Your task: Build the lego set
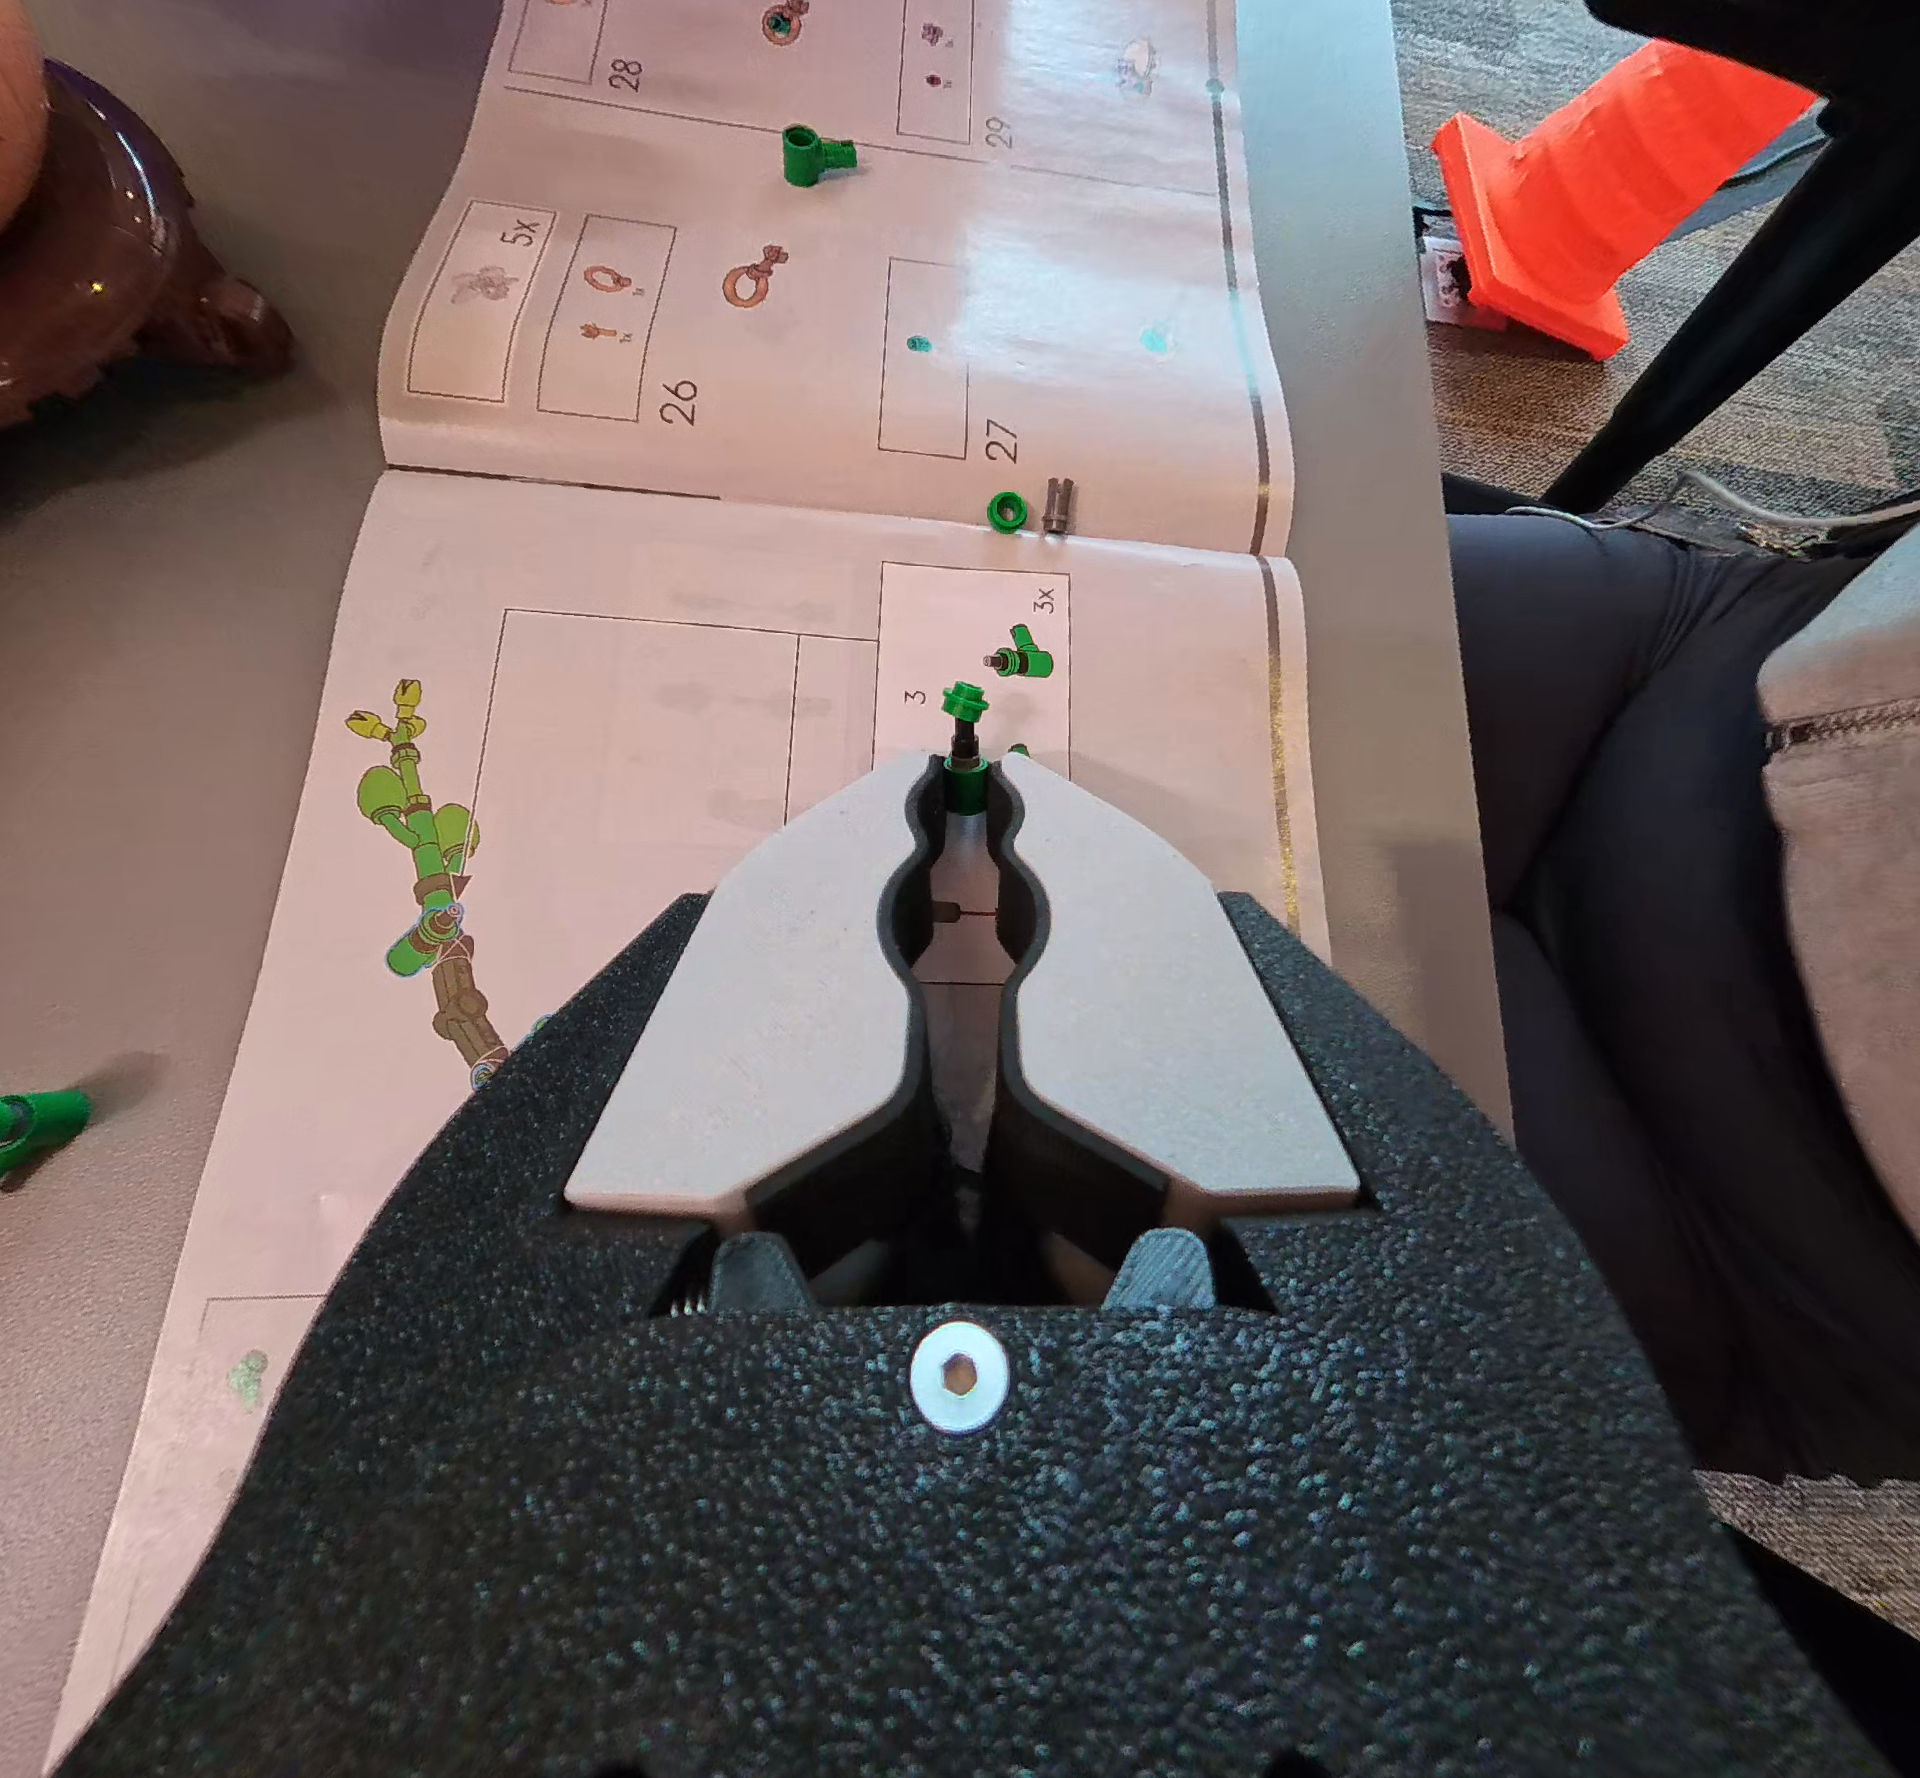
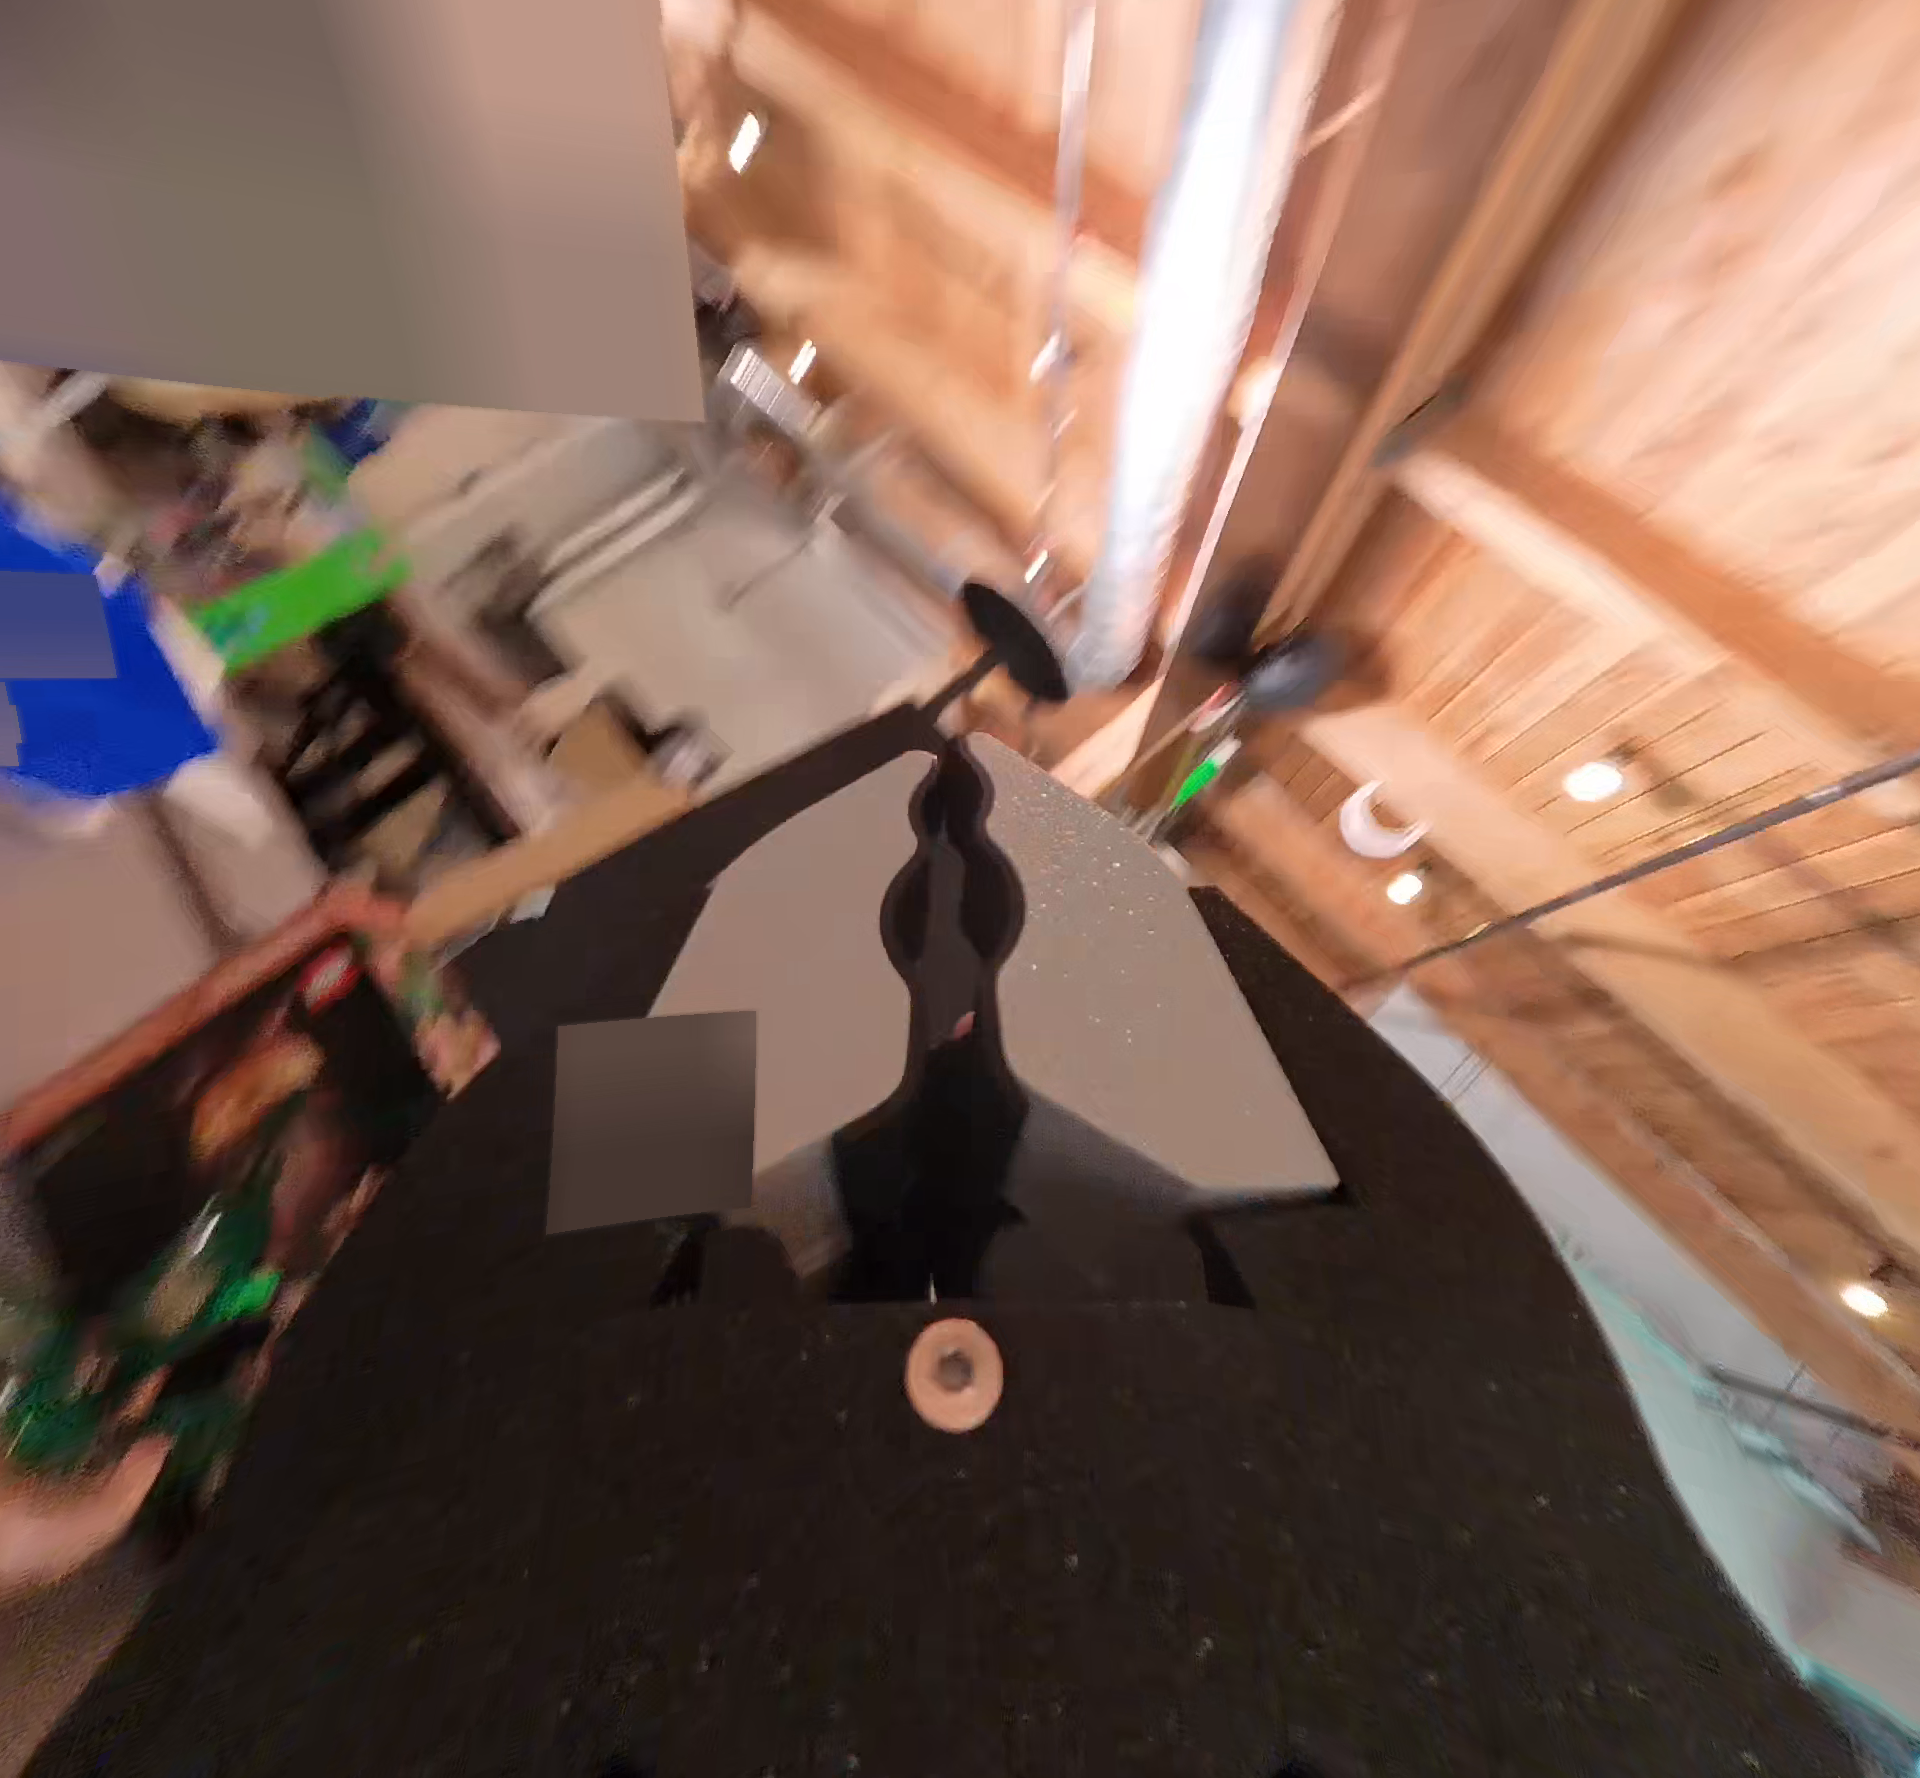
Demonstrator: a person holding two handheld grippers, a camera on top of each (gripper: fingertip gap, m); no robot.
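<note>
In the left wrist view my left gripper (image 1: pixel 964 772) is shut on a small green tube piece (image 1: pixel 964 786) at its fingertips. A dark pin (image 1: pixel 963 739) sticks out of the tube and carries a green round piece (image 1: pixel 966 698) on its far end. The gripper hovers over the open instruction booklet (image 1: pixel 675 710). Loose on the booklet lie a green connector (image 1: pixel 816 154), a green round stud (image 1: pixel 1006 512) and a dark pin (image 1: pixel 1059 505). In the right wrist view my right gripper (image 2: pixel 951 754) is shut and points up at the room's ceiling, in a blurred picture.
Another green piece (image 1: pixel 42 1115) lies on the grey table (image 1: pixel 208 585) at the left edge. A dark purple-brown object (image 1: pixel 104 274) stands at the far left. The table's right edge borders a person's leg (image 1: pixel 1662 845) and an orange cone (image 1: pixel 1600 190). A set box (image 2: pixel 208 1157) shows in the right wrist view.
</note>
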